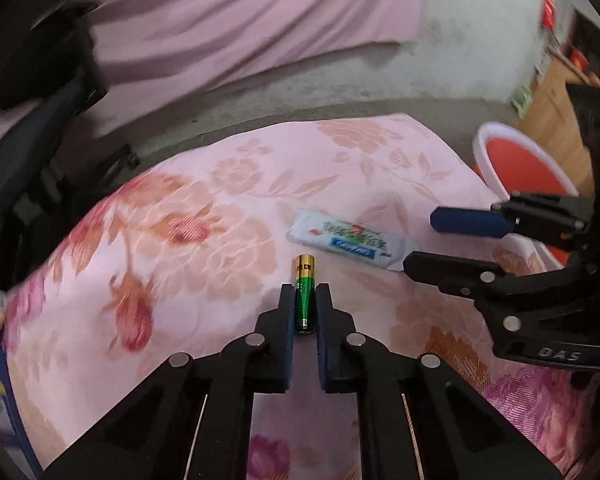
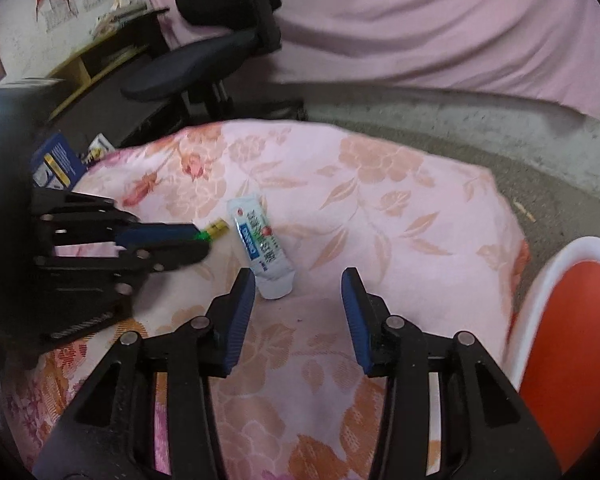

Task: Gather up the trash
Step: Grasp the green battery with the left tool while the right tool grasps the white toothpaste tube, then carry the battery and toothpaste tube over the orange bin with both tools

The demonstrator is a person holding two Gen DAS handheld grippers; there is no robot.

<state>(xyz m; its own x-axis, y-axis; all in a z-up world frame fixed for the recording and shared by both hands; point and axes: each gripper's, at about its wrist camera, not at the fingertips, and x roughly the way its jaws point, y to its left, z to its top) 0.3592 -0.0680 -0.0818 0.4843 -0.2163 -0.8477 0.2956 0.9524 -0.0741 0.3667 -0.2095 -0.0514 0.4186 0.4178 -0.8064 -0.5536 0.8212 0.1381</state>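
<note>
We see the left gripper (image 1: pixel 304 292) with its jaws nearly together, clamped on a green-and-gold battery (image 1: pixel 304 292) that lies on the floral cloth (image 1: pixel 204 216); the gold end sticks out past the fingertips, and the pads press both sides. From the right wrist view we get the same grip side-on, the battery (image 2: pixel 213 231) poking out of the left gripper (image 2: pixel 202 240).

The right gripper (image 2: pixel 298 280) stands about half apart, nothing between the pads. Its left fingertip sits just beside the lower end of the white wrapper (image 2: pixel 262 250), and we cannot tell if it touches. In the left wrist view the right gripper (image 1: pixel 420 240) comes in from the right, its lower black finger close to the wrapper's (image 1: pixel 346 238) end; contact is unclear there too.

Count: one battery, one wrapper, two grippers, one red bin with a white rim (image 1: pixel 518 160), seen also in the right view (image 2: pixel 568 320) just beside the cloth's right edge. One black office chair (image 2: pixel 204 56) stands behind the cloth, and a blue box (image 2: pixel 58 158) lies at the cloth's left edge.

The bin is cut off by the frame edge and partly hidden by the right gripper. The wrapper print is too small to read. The background is blurred, and the pink drape (image 1: pixel 228 20) behind shows only as smeared folds. The hands holding the grippers are not clear.
</note>
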